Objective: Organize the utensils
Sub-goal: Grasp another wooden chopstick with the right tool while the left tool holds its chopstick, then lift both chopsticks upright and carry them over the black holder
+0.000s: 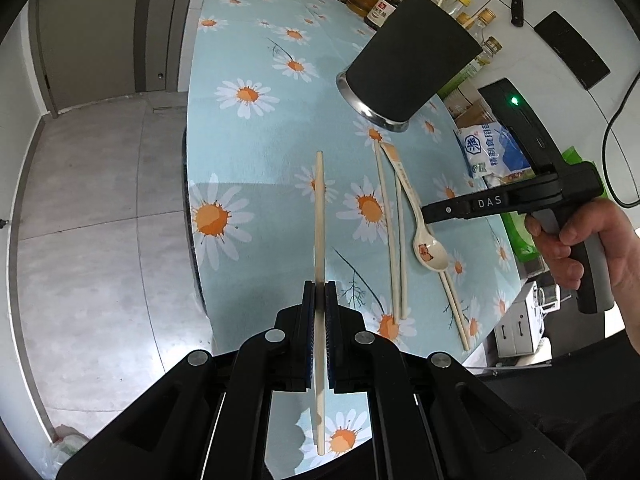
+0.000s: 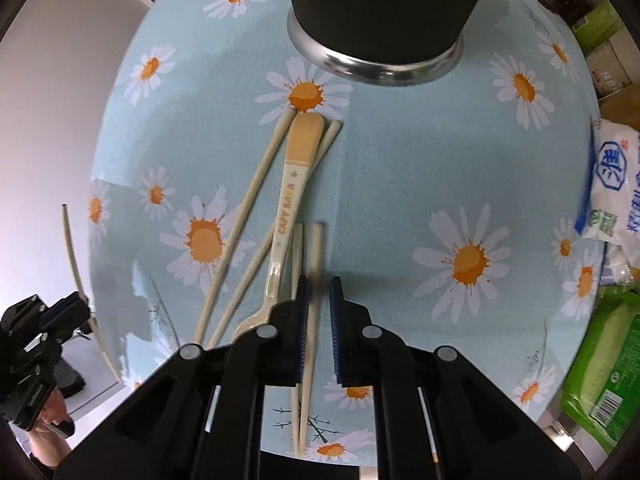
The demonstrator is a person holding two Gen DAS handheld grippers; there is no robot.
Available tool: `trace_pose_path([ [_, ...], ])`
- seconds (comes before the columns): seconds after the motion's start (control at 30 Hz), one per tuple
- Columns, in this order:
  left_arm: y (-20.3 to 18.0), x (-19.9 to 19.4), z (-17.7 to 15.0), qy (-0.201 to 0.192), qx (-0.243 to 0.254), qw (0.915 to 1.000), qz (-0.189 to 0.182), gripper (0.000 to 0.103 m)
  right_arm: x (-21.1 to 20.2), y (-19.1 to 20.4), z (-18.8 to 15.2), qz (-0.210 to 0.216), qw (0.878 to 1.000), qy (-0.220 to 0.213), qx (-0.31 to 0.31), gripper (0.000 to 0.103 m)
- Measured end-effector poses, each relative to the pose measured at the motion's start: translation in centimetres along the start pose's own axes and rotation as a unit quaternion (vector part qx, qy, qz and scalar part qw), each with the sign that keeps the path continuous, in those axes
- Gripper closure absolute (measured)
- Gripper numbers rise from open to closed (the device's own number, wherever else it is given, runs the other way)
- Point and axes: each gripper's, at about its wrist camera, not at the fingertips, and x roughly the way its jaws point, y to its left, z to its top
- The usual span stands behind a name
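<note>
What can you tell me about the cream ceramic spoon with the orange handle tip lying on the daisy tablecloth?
The cream ceramic spoon looks glossy, with a flat orange handle end, coloured lettering along the shaft and a small brown animal printed in its bowl. It lies flat on the daisy tablecloth, handle end pointing toward the black utensil holder, bowl facing up. It rests across loose pale chopsticks. Neither gripper touches it.

Worktop (image 1: 256, 208) covered in smooth, slightly sheeny daisy-print cloth; holder (image 1: 412, 60) matt black body, polished metal base ring; chopsticks (image 2: 240, 216) pale matt, wood-like; spoon (image 2: 288, 208) glossy ceramic or plastic, can't tell which; left gripper (image 1: 319, 308) matt black plastic, blue ribbed pads.
</note>
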Motion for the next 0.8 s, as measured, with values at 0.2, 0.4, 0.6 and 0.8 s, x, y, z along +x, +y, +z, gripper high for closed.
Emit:
trace_pose_path([
  [0.2,0.3,0.2,0.2,0.001,0.008,0.9997,-0.021,0.099,0.5,2.5,0.8,-0.03,0.999,0.013,0.013,0.095],
  [0.4,0.5,0.4,0.5,-0.005,0.003,0.9994,-0.033,0.099,0.5,3.3,1.2,-0.037,0.999,0.014,0.014,0.099],
  [0.6,-0.3,0.2,1.3,-0.013,0.01,0.9997,-0.02,0.099,1.0,1.9,0.7,-0.018,1.0,0.005,0.009,0.098],
  [0.8,-2.4,-0.2,2.0,-0.03,0.016,0.9994,0.006,0.099,-0.6,-0.8,-0.1,0.021,0.999,-0.024,-0.009,0.098],
])
